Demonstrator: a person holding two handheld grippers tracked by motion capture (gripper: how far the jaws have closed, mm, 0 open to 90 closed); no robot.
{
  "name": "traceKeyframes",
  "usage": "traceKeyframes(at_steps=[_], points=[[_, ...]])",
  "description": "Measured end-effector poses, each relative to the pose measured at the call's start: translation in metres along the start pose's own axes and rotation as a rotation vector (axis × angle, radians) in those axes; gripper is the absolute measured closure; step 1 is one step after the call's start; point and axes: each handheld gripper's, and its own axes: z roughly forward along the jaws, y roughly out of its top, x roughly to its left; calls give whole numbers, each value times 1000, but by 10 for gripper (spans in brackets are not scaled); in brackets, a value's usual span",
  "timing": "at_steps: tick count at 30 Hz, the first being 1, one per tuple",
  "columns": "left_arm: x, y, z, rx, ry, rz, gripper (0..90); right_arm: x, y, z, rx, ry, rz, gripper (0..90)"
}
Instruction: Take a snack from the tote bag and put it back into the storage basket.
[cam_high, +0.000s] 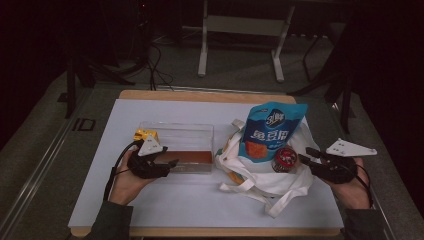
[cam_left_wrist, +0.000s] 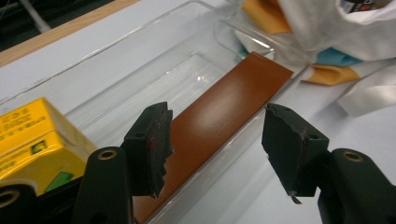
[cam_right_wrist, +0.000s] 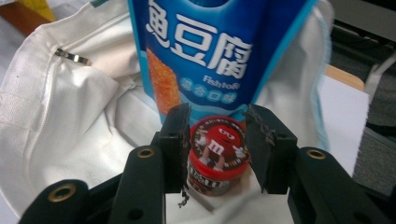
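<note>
- Brown and flat, the chocolate bar (cam_left_wrist: 219, 121) already lies in the clear plastic tray (cam_high: 200, 131) on the bench (cam_high: 150, 205), along the tray's near wall, with the yellow carton (cam_high: 145, 134) at the tray's far left corner; I judge these two as unpacked.
- My left hand-held gripper (cam_high: 170, 164) stands at the tray's near edge with its jaws apart and nothing pressed between them; the bar lies beyond and below the pads.
- My right hand-held gripper (cam_right_wrist: 217, 149) has its jaws either side of the small red-lidded candy tub (cam_right_wrist: 215, 156), which sits upright on the white cloth bag (cam_high: 260, 177); I cannot tell whether the pads press it yet.
- The blue fish-tofu pouch (cam_high: 270, 131) stands just behind the tub, leaning out of the bag.
- Left to do, as I judge it: carry the tub over to the tray, then the pouch. Roughly half the work remains.
</note>
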Motion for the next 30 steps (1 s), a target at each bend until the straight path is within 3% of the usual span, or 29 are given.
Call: traceKeyframes(at_steps=[3, 14, 30], points=[[-2, 0, -1, -7, -9, 4, 415, 2, 6, 7, 19, 12, -27, 605], [-13, -7, -9, -43, -73, -2, 411, -5, 18, 28, 85, 19, -51, 608], [-23, -24, 3, -17, -121, -10, 404, -26, 24, 44, 109, 34, -9, 605]])
